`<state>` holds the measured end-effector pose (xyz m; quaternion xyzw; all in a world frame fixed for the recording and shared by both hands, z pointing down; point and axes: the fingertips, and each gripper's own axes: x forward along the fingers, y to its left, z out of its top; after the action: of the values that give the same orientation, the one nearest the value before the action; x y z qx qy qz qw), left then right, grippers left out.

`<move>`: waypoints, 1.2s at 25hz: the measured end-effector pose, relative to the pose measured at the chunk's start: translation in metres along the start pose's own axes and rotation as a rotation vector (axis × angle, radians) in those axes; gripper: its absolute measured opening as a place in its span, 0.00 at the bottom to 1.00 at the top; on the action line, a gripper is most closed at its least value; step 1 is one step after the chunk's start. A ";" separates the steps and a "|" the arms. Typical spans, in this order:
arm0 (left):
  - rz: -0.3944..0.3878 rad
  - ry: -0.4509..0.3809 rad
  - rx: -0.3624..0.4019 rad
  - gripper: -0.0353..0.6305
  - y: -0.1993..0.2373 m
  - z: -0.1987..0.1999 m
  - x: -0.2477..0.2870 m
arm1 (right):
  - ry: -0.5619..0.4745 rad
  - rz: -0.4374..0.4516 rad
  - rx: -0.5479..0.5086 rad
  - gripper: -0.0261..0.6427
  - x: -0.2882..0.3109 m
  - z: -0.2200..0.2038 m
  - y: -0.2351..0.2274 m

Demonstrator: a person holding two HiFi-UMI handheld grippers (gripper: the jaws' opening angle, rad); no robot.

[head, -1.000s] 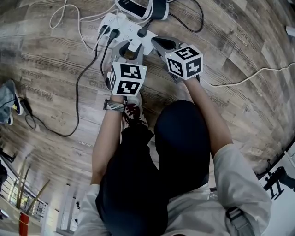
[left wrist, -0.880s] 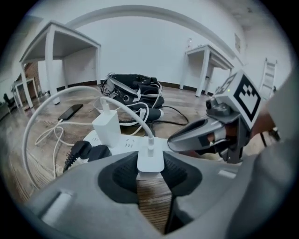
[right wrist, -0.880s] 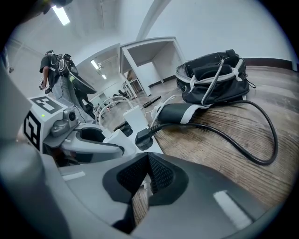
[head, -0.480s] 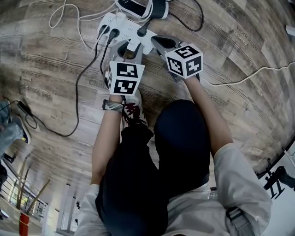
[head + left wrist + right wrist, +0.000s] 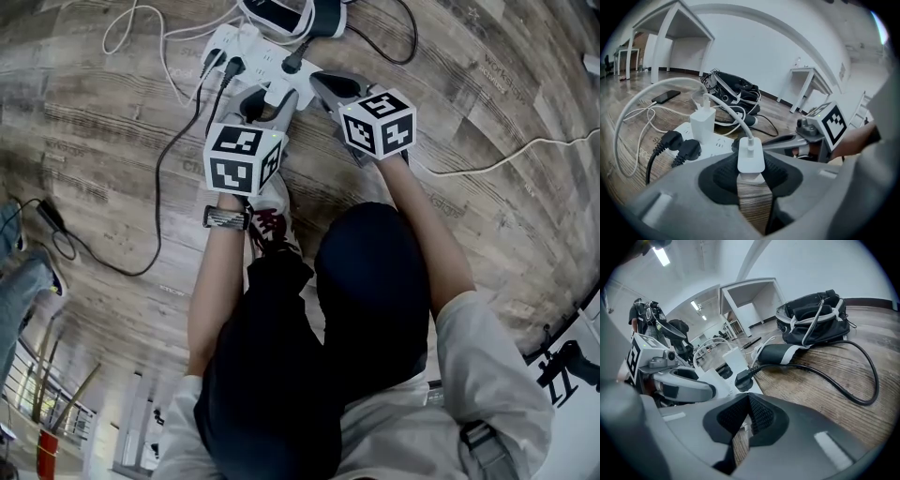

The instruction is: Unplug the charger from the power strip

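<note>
Change: the left gripper [image 5: 267,101] has rolled about its own line while clamped on the charger [image 5: 751,157]. This looks like rocking the plug loose.
Charger: at the power strip's [image 5: 719,143] near end; seating unclear.
Axis: upright, cable [image 5: 723,110] end up, plug end toward the floor [image 5: 112,122].
Right gripper [image 5: 748,404]: jaws together, beside the strip.

This looks like a roomy, sparsely furnished office or studio hall. It has a wood-plank floor [image 5: 112,131], plain white walls [image 5: 754,51], a white table [image 5: 808,82] by the wall and ceiling strip lights [image 5: 661,256]. A power strip [image 5: 248,47], cables [image 5: 158,187] and a black bag [image 5: 815,317] lie on the floor.
</note>
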<state>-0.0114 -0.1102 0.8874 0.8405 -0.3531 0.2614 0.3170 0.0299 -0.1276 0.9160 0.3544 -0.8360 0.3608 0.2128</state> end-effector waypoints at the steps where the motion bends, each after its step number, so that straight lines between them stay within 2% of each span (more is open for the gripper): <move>1: -0.012 -0.003 -0.013 0.26 -0.001 -0.001 0.000 | -0.001 0.001 0.002 0.04 0.000 0.000 0.000; 11: -0.050 -0.038 -0.073 0.26 0.002 0.001 0.006 | -0.009 0.009 0.008 0.04 0.002 0.001 0.000; 17: -0.017 -0.067 -0.082 0.27 0.010 0.006 0.007 | -0.019 0.015 0.004 0.04 0.002 0.003 0.000; 24: 0.054 -0.083 -0.047 0.36 0.024 0.008 0.005 | -0.028 0.014 -0.003 0.04 0.004 0.004 0.000; 30: 0.080 -0.104 -0.081 0.40 0.032 0.008 0.005 | -0.036 0.018 -0.018 0.04 0.004 0.006 0.000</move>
<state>-0.0314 -0.1355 0.8965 0.8245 -0.4127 0.2155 0.3215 0.0268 -0.1339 0.9150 0.3514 -0.8460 0.3487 0.1978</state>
